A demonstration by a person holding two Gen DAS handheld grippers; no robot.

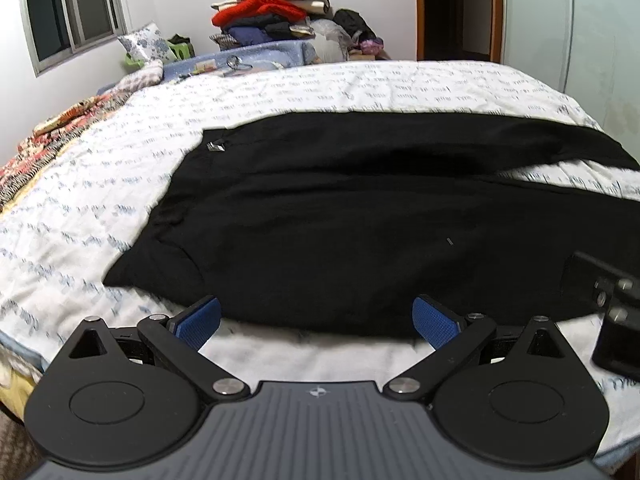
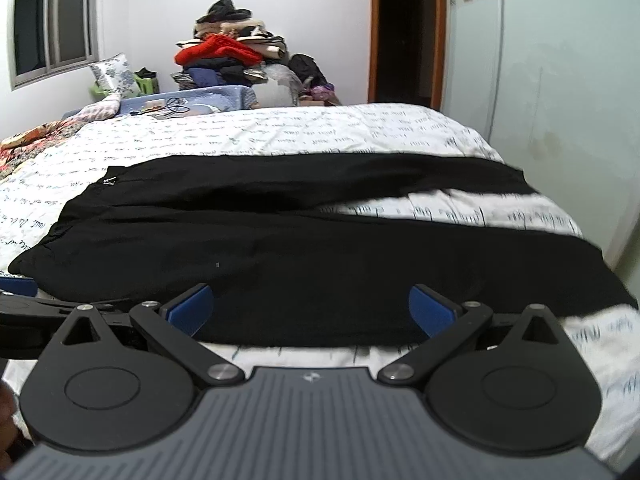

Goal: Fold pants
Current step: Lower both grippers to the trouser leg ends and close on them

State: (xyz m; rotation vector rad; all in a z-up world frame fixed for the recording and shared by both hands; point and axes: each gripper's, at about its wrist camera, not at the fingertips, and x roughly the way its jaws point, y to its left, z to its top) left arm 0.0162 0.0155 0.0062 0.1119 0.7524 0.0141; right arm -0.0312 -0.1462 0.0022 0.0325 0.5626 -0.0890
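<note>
Black pants (image 1: 340,216) lie spread flat across the bed, waistband to the left, both legs running off to the right with a wedge of sheet between them. In the right wrist view the pants (image 2: 304,248) fill the middle, the near leg closest to me. My left gripper (image 1: 316,318) hovers open just over the near edge of the pants, blue pads wide apart, nothing between them. Over the near leg's edge my right gripper (image 2: 312,310) is open too. Part of the right gripper (image 1: 612,312) shows at the right edge of the left wrist view.
The bed (image 1: 280,92) carries a white sheet with printed script. A tall pile of clothes (image 1: 272,8) stands behind it, beside a floral pillow (image 1: 146,42). A patterned blanket (image 1: 60,128) lies at the left, a doorway (image 2: 404,32) and a pale wardrobe (image 2: 540,80) at the right.
</note>
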